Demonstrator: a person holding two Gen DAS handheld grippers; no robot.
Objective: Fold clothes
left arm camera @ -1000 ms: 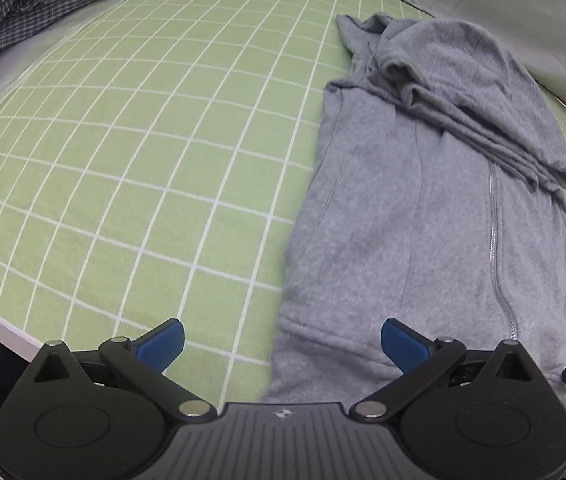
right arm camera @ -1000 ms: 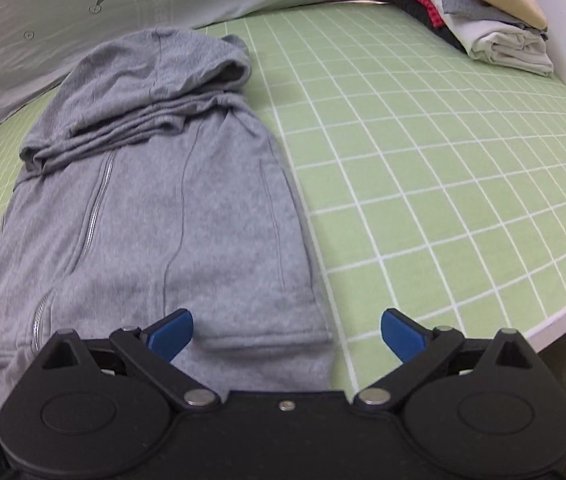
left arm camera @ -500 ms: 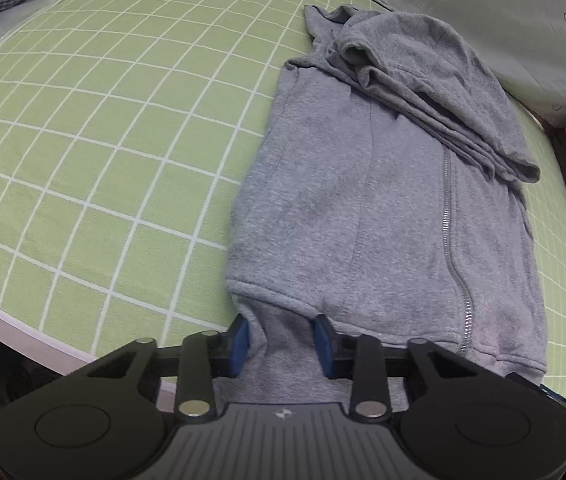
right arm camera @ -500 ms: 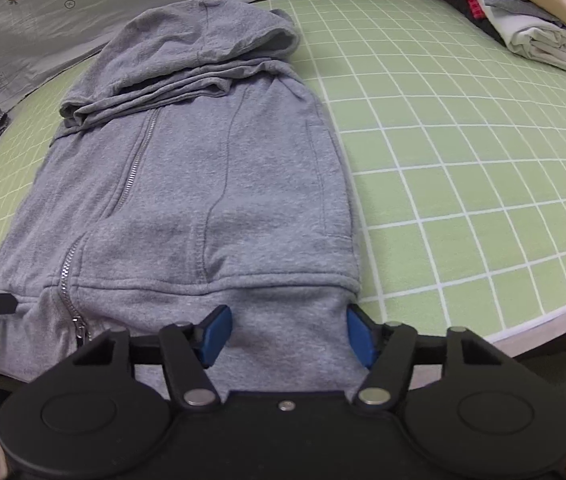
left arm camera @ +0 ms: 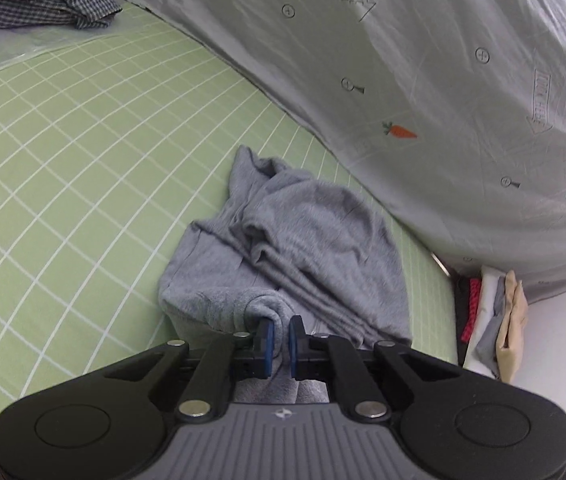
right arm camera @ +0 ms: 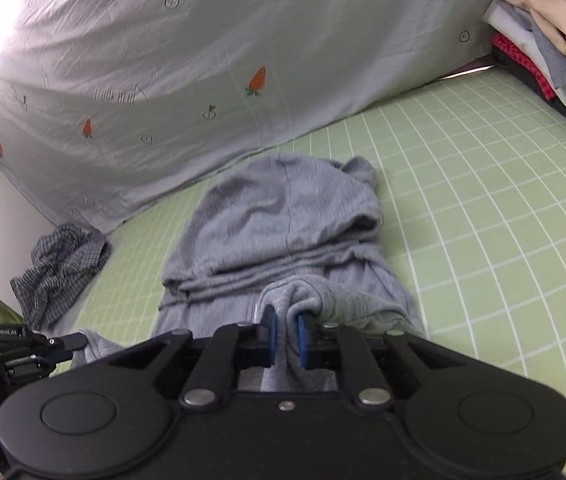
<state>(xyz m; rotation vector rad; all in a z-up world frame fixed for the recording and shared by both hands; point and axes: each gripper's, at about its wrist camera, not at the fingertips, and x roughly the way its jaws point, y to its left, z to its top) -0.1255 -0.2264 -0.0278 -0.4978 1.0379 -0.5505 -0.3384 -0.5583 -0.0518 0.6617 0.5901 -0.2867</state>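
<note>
One grey hoodie (left arm camera: pixel 303 240) on the green grid-pattern bed sheet (left arm camera: pixel 83 152), hood end toward the carrot-print quilt (left arm camera: pixel 443 80); its near hem is lifted off the sheet and bunched in two places; left tool (left arm camera: pixel 278 338) has just been closing, blue pads (left arm camera: pixel 267 340) now narrow and pinching a fold of hem; right tool (right arm camera: pixel 284 336) likewise just been closing, pads clamped on another fold of the same hem; two tools, both holding cloth; one crumpled checked shirt (right arm camera: pixel 59 264) at the left side of the bed; one stack of folded clothes (right arm camera: pixel 547 40) at the right, count of items unclear.
</note>
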